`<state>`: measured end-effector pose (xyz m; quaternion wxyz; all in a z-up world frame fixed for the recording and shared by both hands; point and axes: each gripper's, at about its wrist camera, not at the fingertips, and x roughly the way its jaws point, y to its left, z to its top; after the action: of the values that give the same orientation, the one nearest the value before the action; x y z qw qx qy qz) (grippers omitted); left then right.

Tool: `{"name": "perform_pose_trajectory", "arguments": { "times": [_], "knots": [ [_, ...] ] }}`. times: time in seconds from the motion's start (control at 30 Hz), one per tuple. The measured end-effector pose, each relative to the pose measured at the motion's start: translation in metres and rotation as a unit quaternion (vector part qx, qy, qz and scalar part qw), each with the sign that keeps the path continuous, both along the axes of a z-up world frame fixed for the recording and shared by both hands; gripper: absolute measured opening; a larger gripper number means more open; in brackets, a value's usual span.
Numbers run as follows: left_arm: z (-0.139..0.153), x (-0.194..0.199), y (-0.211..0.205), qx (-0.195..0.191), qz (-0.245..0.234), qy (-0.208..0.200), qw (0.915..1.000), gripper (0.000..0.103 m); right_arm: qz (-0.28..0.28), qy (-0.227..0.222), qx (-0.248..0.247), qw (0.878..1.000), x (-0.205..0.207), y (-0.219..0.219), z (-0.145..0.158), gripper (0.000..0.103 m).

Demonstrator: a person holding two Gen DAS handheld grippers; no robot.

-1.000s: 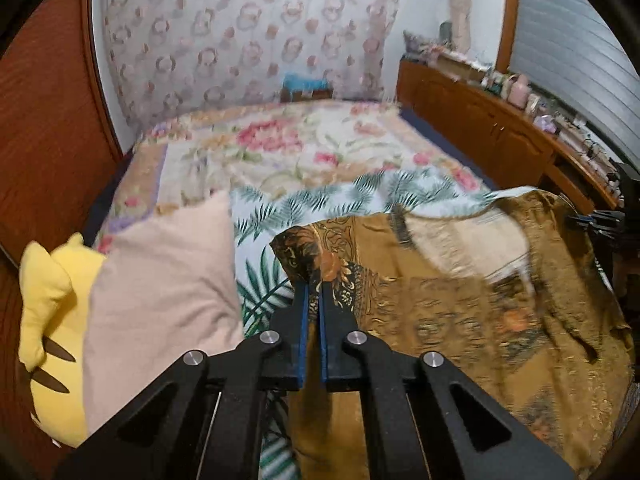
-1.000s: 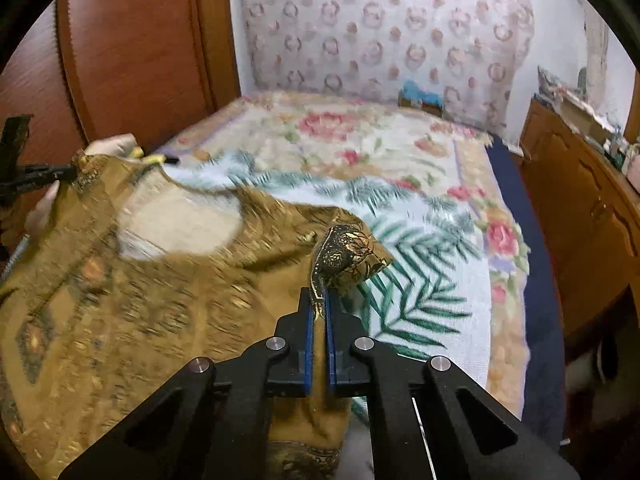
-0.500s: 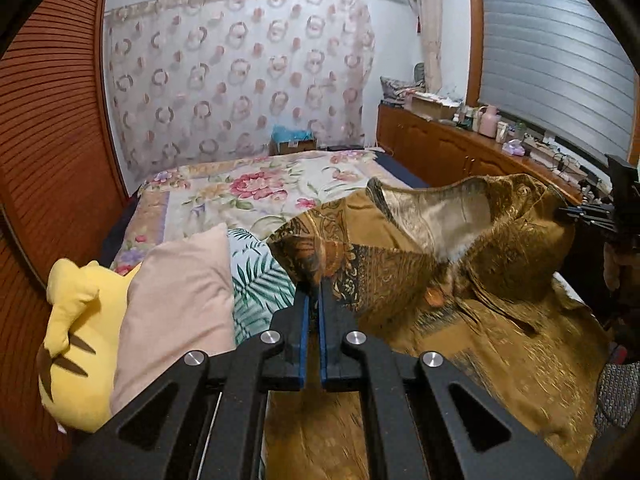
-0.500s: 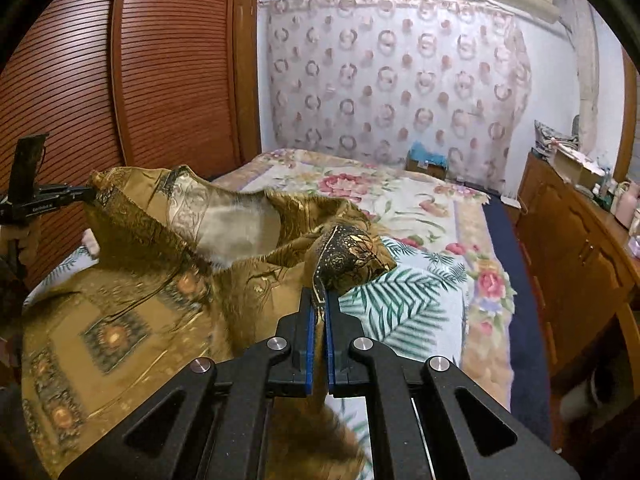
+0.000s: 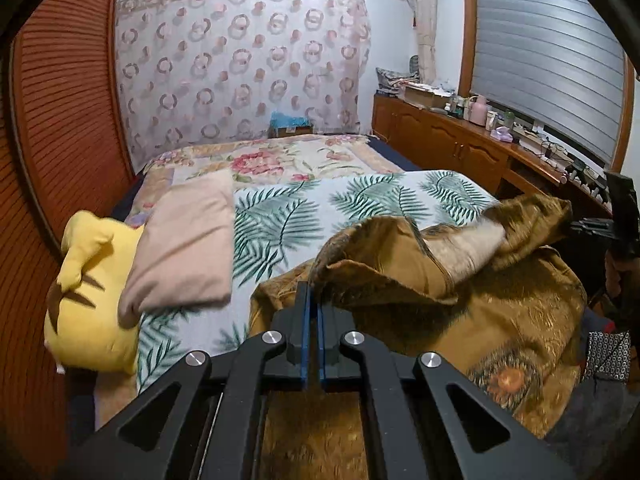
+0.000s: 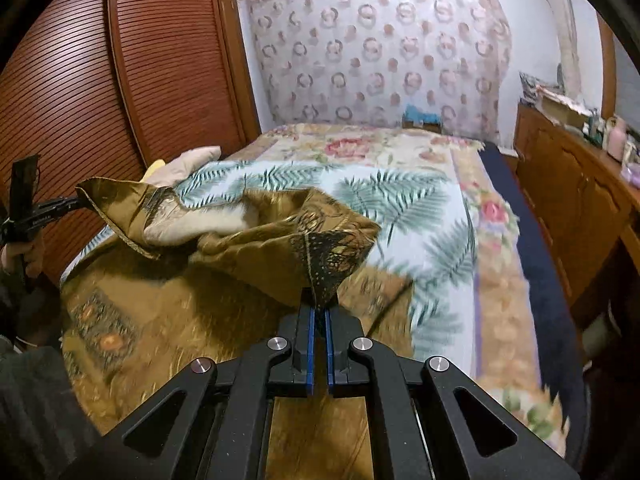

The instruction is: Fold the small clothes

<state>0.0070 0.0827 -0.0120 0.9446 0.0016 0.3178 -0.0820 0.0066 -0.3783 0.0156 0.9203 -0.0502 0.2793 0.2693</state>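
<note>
A golden-brown patterned garment (image 5: 472,304) with a pale lining hangs lifted between both grippers over the near end of the bed. My left gripper (image 5: 313,286) is shut on one upper corner of it. My right gripper (image 6: 319,305) is shut on the other corner, a dark-patterned sleeve edge (image 6: 332,256). In the right wrist view the garment (image 6: 168,304) sags to the left toward the left gripper (image 6: 76,200). In the left wrist view the right gripper (image 5: 570,226) shows at the right edge, pinching the cloth.
A leaf-print blanket (image 5: 304,212) and a floral bedspread (image 5: 264,160) cover the bed. A beige pillow (image 5: 184,248) and a yellow plush (image 5: 88,292) lie at its left side. A wooden slatted wardrobe (image 6: 100,72) stands left, a cluttered wooden cabinet (image 5: 472,144) right.
Both grippers pulled back toward the near end of the bed and carried the garment's upper edge with them. The garment left the leaf-print blanket's middle and now droops nearer me.
</note>
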Motion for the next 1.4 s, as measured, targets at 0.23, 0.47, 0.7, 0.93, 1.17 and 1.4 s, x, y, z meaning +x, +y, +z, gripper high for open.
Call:
{"name": "perform_pose_trajectory", "arguments": {
  "times": [0.23,0.47,0.7,0.93,1.17,1.4],
  "knots": [
    [-0.015,-0.021,0.011,-0.004,0.023,0.025,0.9994,0.003,-0.013,0.029,-0.003,0.999,-0.019,-0.019,0.010,0.004],
    [-0.040,-0.020,0.012,0.011,0.029,0.064,0.9975,0.004,-0.016,0.075,-0.025,0.997,-0.005,0.002,0.005,0.004],
    [-0.036,-0.022,0.031,0.012,0.042,0.059,0.9973,0.040,-0.024,0.055,-0.035,0.998,-0.016,-0.003,0.023,0.007],
    [-0.037,-0.017,0.047,0.027,0.061,0.064,0.9957,0.054,-0.043,0.028,-0.048,0.998,-0.019,-0.013,0.034,0.022],
    [-0.048,-0.003,0.070,0.019,0.088,0.070,0.9935,0.068,-0.059,0.031,-0.039,0.997,0.011,-0.009,0.025,0.042],
    [-0.049,0.037,0.064,0.015,0.078,0.065,0.9947,0.068,-0.050,0.070,-0.044,0.995,0.056,0.009,-0.005,0.045]
  ]
}}
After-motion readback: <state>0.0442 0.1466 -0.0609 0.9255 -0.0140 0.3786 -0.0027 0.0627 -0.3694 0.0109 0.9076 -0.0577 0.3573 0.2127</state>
